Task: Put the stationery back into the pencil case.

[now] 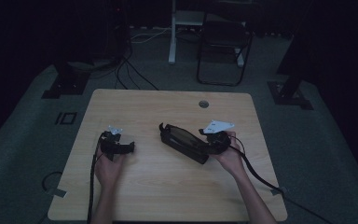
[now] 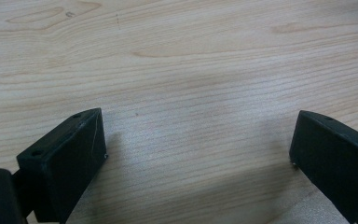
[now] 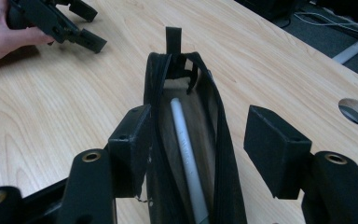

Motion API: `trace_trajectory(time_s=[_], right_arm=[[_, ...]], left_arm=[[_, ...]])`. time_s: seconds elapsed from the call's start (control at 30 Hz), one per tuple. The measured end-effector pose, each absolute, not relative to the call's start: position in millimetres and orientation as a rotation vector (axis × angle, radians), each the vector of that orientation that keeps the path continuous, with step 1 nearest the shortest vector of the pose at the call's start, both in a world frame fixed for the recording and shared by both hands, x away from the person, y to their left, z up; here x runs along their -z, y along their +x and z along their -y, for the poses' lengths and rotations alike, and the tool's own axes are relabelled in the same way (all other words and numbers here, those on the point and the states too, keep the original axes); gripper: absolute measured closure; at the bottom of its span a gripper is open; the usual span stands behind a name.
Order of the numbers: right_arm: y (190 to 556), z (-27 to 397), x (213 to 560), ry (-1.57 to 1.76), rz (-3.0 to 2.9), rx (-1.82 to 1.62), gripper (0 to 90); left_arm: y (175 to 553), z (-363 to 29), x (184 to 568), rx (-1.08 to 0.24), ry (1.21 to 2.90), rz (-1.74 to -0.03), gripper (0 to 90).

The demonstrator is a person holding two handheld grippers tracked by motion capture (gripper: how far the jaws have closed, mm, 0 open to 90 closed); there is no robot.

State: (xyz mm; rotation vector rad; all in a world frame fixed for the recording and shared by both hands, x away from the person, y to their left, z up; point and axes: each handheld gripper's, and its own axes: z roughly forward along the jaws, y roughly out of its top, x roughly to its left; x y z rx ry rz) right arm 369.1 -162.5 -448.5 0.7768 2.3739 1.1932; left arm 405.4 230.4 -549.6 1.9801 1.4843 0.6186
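Pencil case (image 3: pixel 186 140), black and unzipped, lay mid-table with a white pen (image 3: pixel 186 154) already inside; zipping remained. Right gripper (image 3: pixel 196 140) straddled it, jaws parted, unclamped; left gripper (image 2: pixel 198 144) gaped wide, empty.

A light wooden table (image 1: pixel 168 186) carries an open black pencil case (image 1: pixel 184 141).

A long black pouch (image 1: pixel 184 143) lies on the desk (image 1: pixel 168 196) right of centre, running from ten o'clock to four o'clock, unzipped and gaping, with a white pen (image 3: pixel 186 149) lying lengthwise inside it.
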Motion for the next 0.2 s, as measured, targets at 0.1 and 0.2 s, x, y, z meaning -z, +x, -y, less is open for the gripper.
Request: trace_trajectory(time_s=[0.1, 0.2], right_arm=[[366.7, 164.6, 449.8, 0.777, -2.37, -1.178, 40.7], [361.8, 168.7, 452.3, 0.783, -2.364, -1.168, 40.2]], left_arm=[[405.4, -230.4, 549.5, -0.619, 1.981, -1.484, 3.8], [405.4, -230.4, 549.5, -0.618, 1.981, -1.484, 3.8]])
